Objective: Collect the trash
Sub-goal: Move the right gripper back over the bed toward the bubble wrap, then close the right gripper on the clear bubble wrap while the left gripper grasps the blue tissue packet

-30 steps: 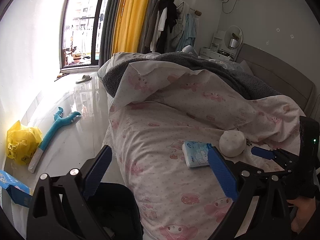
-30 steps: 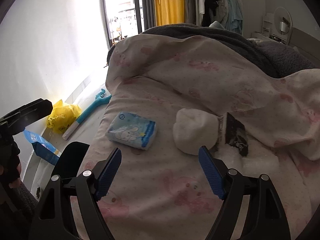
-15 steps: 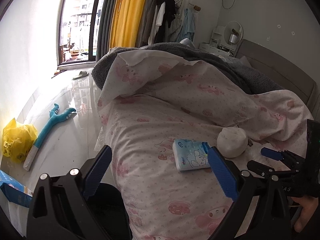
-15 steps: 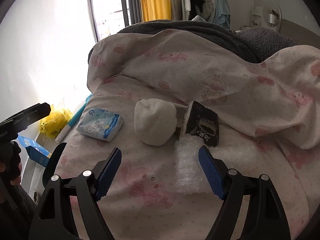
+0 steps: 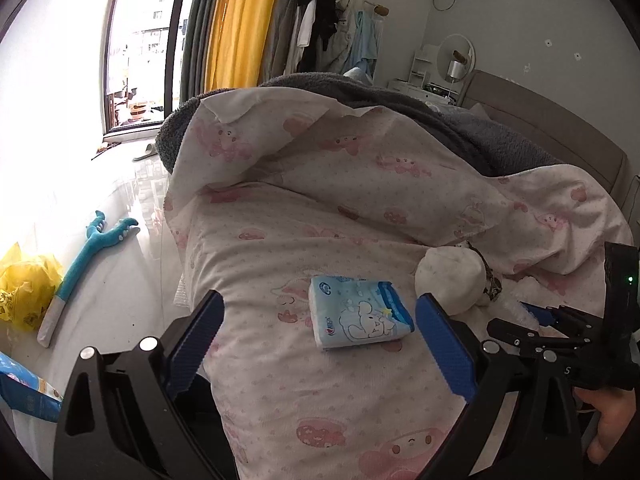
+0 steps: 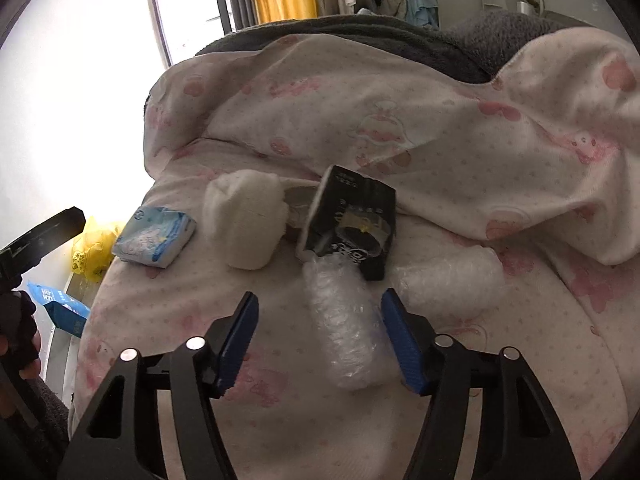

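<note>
My right claw (image 6: 318,336) has just been closing around the bubble wrap (image 6: 346,328) on the bed (image 6: 460,412), right pad touching, left still clear. I'd centre it, then squeeze gently (it crushes). Left claw (image 5: 320,344) gapes, empty. The wrap's far end hides under a black packet (image 6: 352,220).

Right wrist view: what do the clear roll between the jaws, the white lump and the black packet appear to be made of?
Clear roll: bubble wrap, apparently thin translucent plastic with rows of small air cells. White lump: soft and matte, probably wadded tissue or cotton; unclear which. Black packet: glossy printed film or thin card, creased, with a strip of shiny tape across it.
</note>
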`<state>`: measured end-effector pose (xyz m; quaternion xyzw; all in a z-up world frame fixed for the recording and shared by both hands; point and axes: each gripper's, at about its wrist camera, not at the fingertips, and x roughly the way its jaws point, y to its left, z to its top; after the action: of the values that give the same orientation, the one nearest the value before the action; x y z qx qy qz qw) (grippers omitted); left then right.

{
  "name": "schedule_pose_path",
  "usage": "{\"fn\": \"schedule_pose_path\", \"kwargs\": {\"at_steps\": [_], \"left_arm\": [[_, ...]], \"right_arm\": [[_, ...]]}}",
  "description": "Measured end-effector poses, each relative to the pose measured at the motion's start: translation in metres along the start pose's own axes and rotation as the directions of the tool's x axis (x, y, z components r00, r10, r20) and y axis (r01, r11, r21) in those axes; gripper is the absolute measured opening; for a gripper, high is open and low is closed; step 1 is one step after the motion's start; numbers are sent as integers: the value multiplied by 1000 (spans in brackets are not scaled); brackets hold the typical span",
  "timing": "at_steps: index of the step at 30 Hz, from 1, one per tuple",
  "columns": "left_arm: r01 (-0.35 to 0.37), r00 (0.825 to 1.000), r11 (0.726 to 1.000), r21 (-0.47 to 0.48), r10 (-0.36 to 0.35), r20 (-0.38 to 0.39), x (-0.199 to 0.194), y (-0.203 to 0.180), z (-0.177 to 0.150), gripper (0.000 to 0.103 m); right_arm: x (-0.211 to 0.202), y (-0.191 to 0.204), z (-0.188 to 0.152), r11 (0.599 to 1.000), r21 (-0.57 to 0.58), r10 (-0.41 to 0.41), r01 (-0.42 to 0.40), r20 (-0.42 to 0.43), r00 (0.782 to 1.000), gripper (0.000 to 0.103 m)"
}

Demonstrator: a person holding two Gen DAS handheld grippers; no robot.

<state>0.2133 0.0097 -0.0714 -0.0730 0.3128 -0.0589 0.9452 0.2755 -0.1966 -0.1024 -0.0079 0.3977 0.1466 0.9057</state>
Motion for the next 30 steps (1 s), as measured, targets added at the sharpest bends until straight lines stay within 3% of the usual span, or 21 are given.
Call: {"fn": "schedule_pose_path", "kwargs": {"at_steps": [3, 5, 8, 15, 30], "left_arm": [[4, 1000, 1000, -2, -4, -4, 4, -1, 0, 98], [5, 1000, 1000, -1, -5, -7, 6, -3, -1, 98], [7, 1000, 1000, 4, -7, -7, 10, -7, -1, 98], [-2, 1000, 999, 39, 2, -14, 20, -16, -4, 98], [-10, 996, 998, 67, 15, -85, 51, -23, -14, 98]], "right_arm": [[3, -6, -2, 1000, 15, -16, 16, -16, 1000, 52], [4, -10, -3, 999, 25, -21, 22, -20, 1000, 40], [2, -14, -5, 999, 40, -27, 27, -11, 1000, 34], [-9, -18, -1, 997, 71, 2, -4, 31, 1000, 33], [-40, 5, 26, 978, 120, 157, -173, 137, 978, 33]]}}
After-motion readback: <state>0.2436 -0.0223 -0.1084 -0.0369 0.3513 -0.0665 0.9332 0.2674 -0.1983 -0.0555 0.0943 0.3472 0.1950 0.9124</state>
